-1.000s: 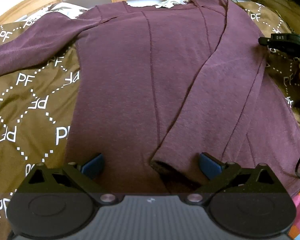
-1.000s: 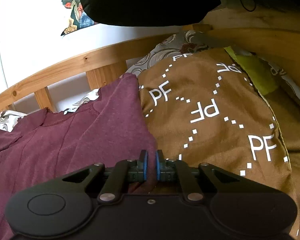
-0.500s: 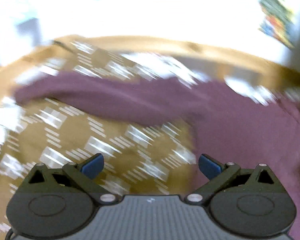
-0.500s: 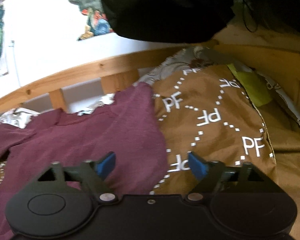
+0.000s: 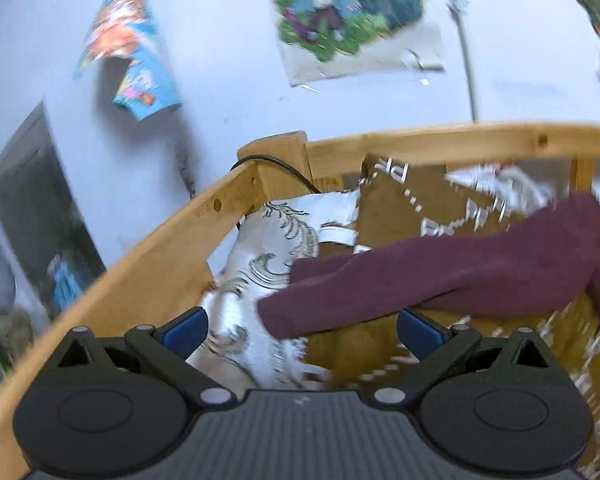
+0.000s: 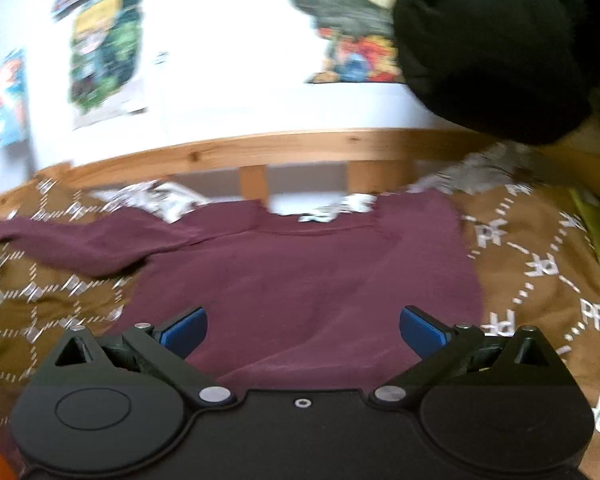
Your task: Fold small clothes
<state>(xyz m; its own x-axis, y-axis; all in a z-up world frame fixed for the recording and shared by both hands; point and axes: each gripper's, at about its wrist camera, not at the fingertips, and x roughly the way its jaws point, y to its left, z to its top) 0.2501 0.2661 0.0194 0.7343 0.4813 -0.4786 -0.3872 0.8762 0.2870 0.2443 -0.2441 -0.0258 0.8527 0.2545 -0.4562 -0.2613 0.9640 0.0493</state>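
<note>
A maroon long-sleeved top [image 6: 308, 276] lies flat on a brown patterned bedspread [image 6: 540, 264], its left sleeve [image 6: 80, 240] stretched out to the left. In the left wrist view that sleeve [image 5: 440, 276] runs across the frame with its cuff end just ahead of my left gripper [image 5: 302, 330], which is open and empty, jaws wide either side of the cuff. My right gripper [image 6: 302, 330] is open and empty over the top's body.
A wooden bed frame [image 5: 148, 264] curves around the bed's corner, with a black cable [image 5: 284, 168] over the post. A white patterned pillow [image 5: 268, 248] lies in the corner. Posters hang on the white wall [image 6: 220, 80]. A dark object [image 6: 492, 40] hangs at upper right.
My right gripper opened, let go of the top's right edge and swung left over the body. My left gripper swung left from the body to the outstretched sleeve's cuff, staying open.
</note>
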